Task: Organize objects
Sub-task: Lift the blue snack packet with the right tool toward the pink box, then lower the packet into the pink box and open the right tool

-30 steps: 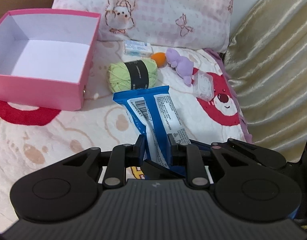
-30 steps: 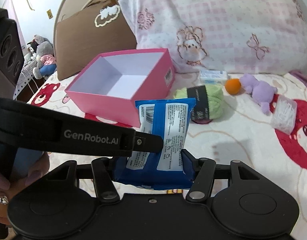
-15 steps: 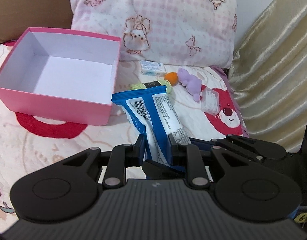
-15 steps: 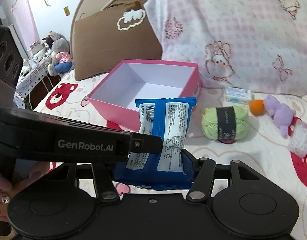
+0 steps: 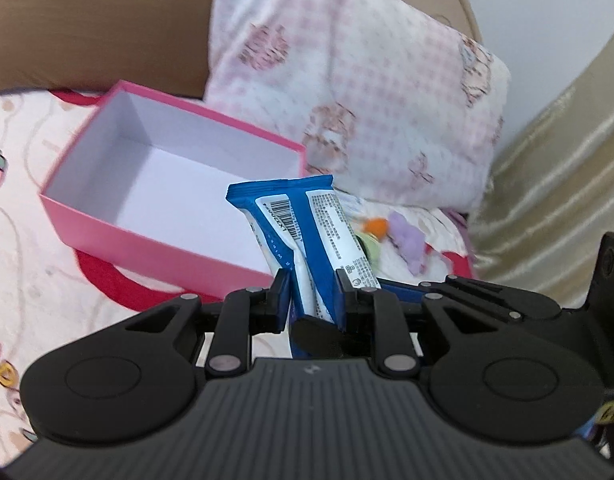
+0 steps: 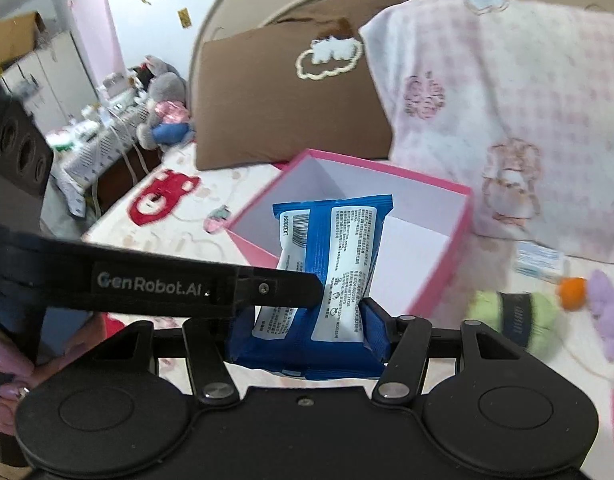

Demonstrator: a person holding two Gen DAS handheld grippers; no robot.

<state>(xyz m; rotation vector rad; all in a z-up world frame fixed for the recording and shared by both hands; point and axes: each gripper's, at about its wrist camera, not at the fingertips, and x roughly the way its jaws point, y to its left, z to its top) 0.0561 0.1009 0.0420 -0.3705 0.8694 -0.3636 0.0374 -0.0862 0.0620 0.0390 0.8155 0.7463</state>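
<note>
A blue snack packet [image 5: 307,220] with a white barcode label stands upright between both grippers, raised off the bed. My left gripper [image 5: 313,296] is shut on the packet's thin lower edge. My right gripper [image 6: 307,320] is shut on the same packet [image 6: 335,248] across its wider bottom. The left gripper's finger [image 6: 267,288] crosses the right wrist view from the left and touches the packet. An open pink box [image 5: 147,248] with a white, empty inside sits on the bed just behind the packet; its pink wall [image 6: 443,264] shows to the packet's right.
Right of the box lie green yarn [image 6: 511,316], an orange ball [image 6: 571,288], a purple toy [image 6: 607,304] and a small white pack [image 6: 541,260]. A pink pillow [image 6: 507,100] and brown pillow [image 6: 287,92] stand behind. A beige curtain [image 5: 567,160] hangs right. A hand [image 6: 11,380] shows at left.
Both grippers have lifted the packet and carried it left toward the pink box, which now sits right behind it. The yarn and toys have slid off to the right.
</note>
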